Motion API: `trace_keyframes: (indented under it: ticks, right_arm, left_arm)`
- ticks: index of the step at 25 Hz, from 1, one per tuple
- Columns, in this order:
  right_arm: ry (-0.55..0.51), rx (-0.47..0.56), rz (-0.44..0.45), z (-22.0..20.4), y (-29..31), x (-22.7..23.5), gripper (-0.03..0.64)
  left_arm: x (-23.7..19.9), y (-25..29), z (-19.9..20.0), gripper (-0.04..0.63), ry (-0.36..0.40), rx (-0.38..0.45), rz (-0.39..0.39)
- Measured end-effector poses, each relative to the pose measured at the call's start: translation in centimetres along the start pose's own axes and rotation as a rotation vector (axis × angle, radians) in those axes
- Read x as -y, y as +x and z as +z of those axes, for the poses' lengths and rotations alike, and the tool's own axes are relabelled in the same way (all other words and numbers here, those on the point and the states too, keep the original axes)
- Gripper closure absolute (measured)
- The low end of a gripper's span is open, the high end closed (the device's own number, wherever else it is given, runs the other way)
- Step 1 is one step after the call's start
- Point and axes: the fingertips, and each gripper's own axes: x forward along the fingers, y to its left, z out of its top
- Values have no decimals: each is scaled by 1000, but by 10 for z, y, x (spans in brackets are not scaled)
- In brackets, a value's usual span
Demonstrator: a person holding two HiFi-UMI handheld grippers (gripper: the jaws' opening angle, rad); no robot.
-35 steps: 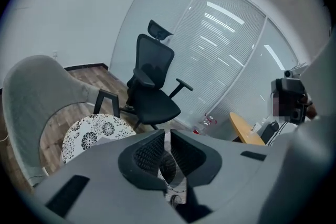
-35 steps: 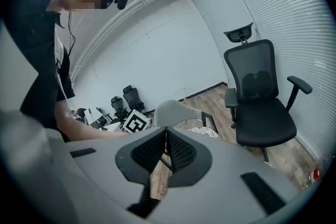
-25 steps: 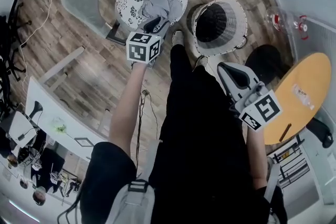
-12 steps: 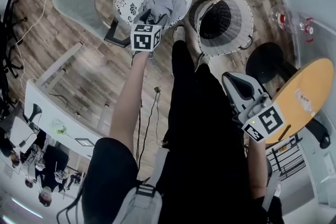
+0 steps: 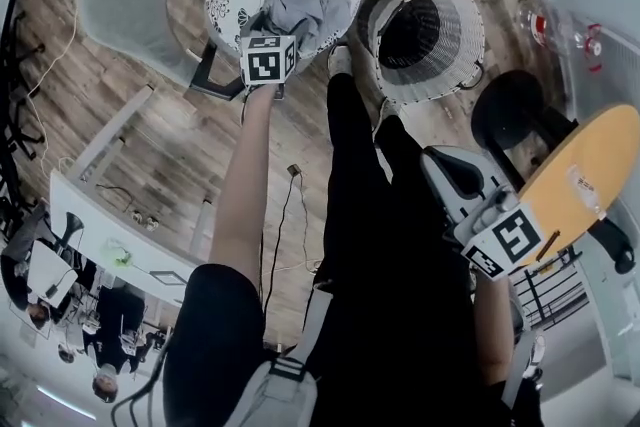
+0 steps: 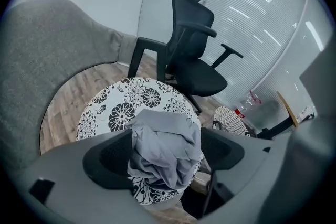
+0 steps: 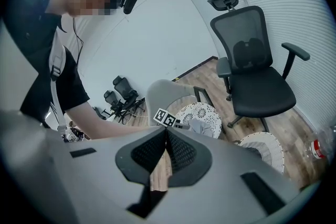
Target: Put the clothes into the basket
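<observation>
On floral round table (image 6: 105, 107), left gripper (image 6: 167, 157) jaws, just opening, straddle grey garment (image 6: 164, 136) unclamped; right gripper (image 7: 167, 150) clenched, empty.

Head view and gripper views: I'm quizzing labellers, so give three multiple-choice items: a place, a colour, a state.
1. Where does the grey garment lie? A on a shelf; B on the flowered round table; C in a drawer.
2. The office chair is: A black; B red; C white.
3. The jaws of the right gripper are: A wide apart; B clamping cloth; C together, empty.
B: it sits heaped on the table top. A: seat and back are black. C: the pads meet with nothing between.
</observation>
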Motion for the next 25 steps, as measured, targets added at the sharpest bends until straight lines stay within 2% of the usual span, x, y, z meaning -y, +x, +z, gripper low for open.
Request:
trace_keyframes:
  ticks: [8,14,21,25]
  right_arm:
    - [34,-7,-18,-3,1,9,600]
    - [58,-18,-33,-11,2,15,600]
    - [79,-24,-38,-18,6,17,600]
    - [91,-15,-46,-19,2,21,600]
  left_arm:
    - [-16,33,-15,118,25,-48,45]
    - [-16,56,-24,74,27,-98,24]
    - [-15,76,-37,72,55,-169,-1]
    - [-13,80,-37,74,42,-163,4]
